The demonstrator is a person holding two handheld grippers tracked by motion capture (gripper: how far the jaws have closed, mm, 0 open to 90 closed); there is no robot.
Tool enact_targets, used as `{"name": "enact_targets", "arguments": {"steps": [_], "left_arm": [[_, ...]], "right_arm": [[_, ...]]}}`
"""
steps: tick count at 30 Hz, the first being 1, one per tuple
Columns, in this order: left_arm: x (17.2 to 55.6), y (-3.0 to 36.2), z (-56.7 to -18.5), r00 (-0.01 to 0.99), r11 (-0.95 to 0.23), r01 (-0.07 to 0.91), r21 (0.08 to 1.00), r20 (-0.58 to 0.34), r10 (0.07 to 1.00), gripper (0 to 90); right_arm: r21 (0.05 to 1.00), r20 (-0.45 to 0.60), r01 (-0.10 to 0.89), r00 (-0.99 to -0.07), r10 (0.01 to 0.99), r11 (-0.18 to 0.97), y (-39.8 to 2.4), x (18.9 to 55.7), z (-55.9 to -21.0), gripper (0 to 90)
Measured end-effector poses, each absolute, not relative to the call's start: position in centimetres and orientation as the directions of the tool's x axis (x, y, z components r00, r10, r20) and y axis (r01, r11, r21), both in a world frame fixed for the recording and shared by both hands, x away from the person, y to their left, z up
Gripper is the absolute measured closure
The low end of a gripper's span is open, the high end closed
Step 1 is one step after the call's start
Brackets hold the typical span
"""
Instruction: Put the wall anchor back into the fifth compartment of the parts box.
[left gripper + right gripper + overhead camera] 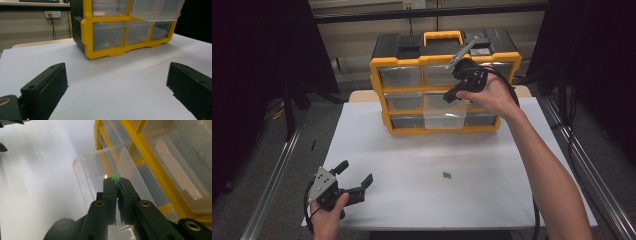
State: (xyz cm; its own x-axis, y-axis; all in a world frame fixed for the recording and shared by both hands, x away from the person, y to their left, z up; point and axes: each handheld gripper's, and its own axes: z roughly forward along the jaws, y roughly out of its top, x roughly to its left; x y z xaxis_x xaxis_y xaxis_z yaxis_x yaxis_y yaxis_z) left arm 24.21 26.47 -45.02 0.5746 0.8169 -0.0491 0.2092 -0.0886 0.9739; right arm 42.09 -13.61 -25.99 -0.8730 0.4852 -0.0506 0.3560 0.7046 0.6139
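The right claw [117, 185] is pinched shut on a small green piece [115, 178] and hangs just above the open clear drawer [100, 170], which is pulled out of the middle column of the yellow cabinet [377, 75] at the far side of the bench [377, 150]. Judging from this, the pick is done and the carry nearly so; what is left is to let the piece fall into the drawer. A second green piece [446, 175] lies on the white bench, near of the cabinet and well apart from both claws, so it probably waits its turn, and the drawer is not yet pushed in. The held piece looks thin and bright green, with only its tip poking out between the pads. The left claw [354, 180] rests wide open at the near left of the bench, holding nothing.
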Motion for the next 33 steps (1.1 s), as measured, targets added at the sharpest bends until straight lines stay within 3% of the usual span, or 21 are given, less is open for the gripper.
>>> {"name": "enact_targets", "arguments": {"steps": [12, 21, 22, 23, 26, 27, 33], "left_arm": [[24.4, 26.5, -45.1, 0.58, -0.088, 0.213, 0.973, -0.054, 0.813, 3.5], [24.3, 26.6, -45.1, 0.574, -0.091, 0.215, 0.972, -0.051, 0.817, 3.4], [24.4, 26.6, -45.1, 0.576, -0.09, 0.214, 0.973, -0.051, 0.816, 3.4], [24.4, 26.6, -45.1, 0.576, -0.09, 0.214, 0.973, -0.051, 0.816, 3.4], [24.3, 26.6, -45.1, 0.571, -0.087, 0.216, 0.973, -0.053, 0.819, 3.4], [24.3, 26.6, -45.1, 0.572, -0.085, 0.215, 0.973, -0.054, 0.818, 3.4], [24.3, 26.6, -45.1, 0.568, -0.086, 0.219, 0.972, -0.055, 0.822, 3.4]], "right_arm": [[0.48, -0.071, 0.398, -0.87, 0.487, 0.782, -12.5, 43.2, -26.9, 84.8], [0.459, -0.069, 0.397, -0.876, 0.478, 0.795, -12.5, 43.6, -27.7, 84.2], [0.467, -0.067, 0.403, -0.872, 0.485, 0.787, -12.5, 43.6, -27.7, 78.4], [0.467, -0.067, 0.403, -0.872, 0.485, 0.787, -12.5, 43.6, -27.7, 78.4], [0.488, -0.068, 0.416, -0.858, 0.509, 0.767, -12.6, 43.6, -27.7, 60.1], [0.488, -0.068, 0.416, -0.858, 0.509, 0.767, -12.6, 43.6, -27.7, 60.1], [0.596, -0.036, 0.42, -0.838, 0.545, 0.685, -13.4, 43.4, -26.9, 22.2]]}}
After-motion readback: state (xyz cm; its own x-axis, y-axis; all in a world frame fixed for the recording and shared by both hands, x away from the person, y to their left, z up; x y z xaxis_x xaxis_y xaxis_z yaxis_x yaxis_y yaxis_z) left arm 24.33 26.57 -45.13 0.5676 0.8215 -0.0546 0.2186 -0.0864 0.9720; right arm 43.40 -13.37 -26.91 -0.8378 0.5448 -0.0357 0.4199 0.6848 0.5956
